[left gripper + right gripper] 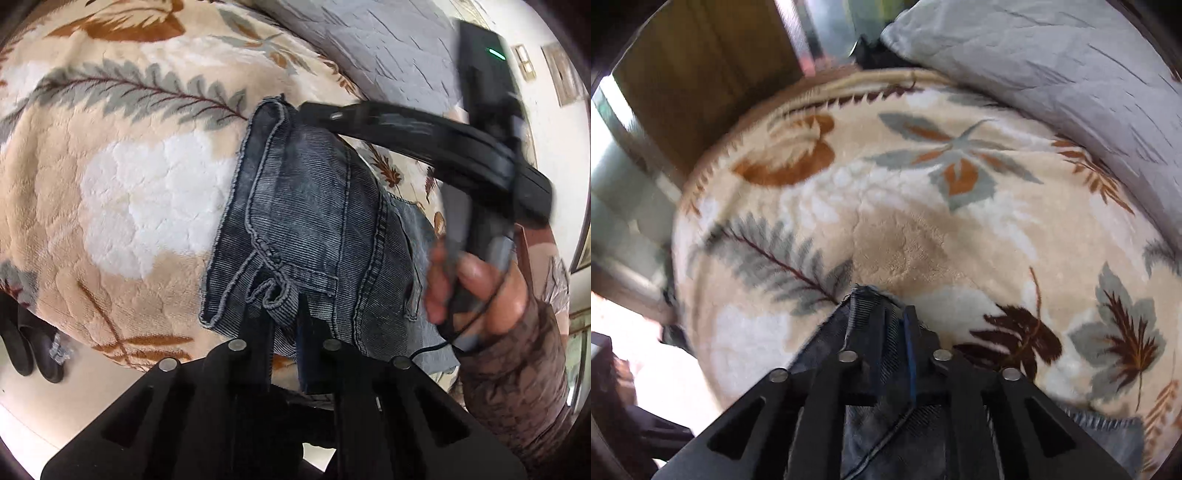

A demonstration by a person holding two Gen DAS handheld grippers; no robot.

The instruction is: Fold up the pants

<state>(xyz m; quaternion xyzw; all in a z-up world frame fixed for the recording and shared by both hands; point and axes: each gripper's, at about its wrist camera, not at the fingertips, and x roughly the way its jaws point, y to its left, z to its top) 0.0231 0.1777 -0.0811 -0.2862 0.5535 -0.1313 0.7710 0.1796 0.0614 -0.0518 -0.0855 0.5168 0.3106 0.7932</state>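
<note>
The pants are dark blue-grey denim (314, 229), bunched into a thick fold over a cream leaf-print blanket (122, 192). My left gripper (286, 295) is shut on the near edge of the denim by a hem. My right gripper (317, 114) reaches in from the right and is shut on the far upper corner of the fold. In the right wrist view the right gripper (882, 306) pinches a frayed denim corner (864, 299) above the blanket (905, 221), with more denim hanging below the fingers.
A grey quilted pillow (1052, 62) lies along the bed's far side, also in the left wrist view (388, 48). Dark slippers (33, 343) sit on the pale floor by the bed's near edge. A wooden panel (701, 74) stands past the bed's far left.
</note>
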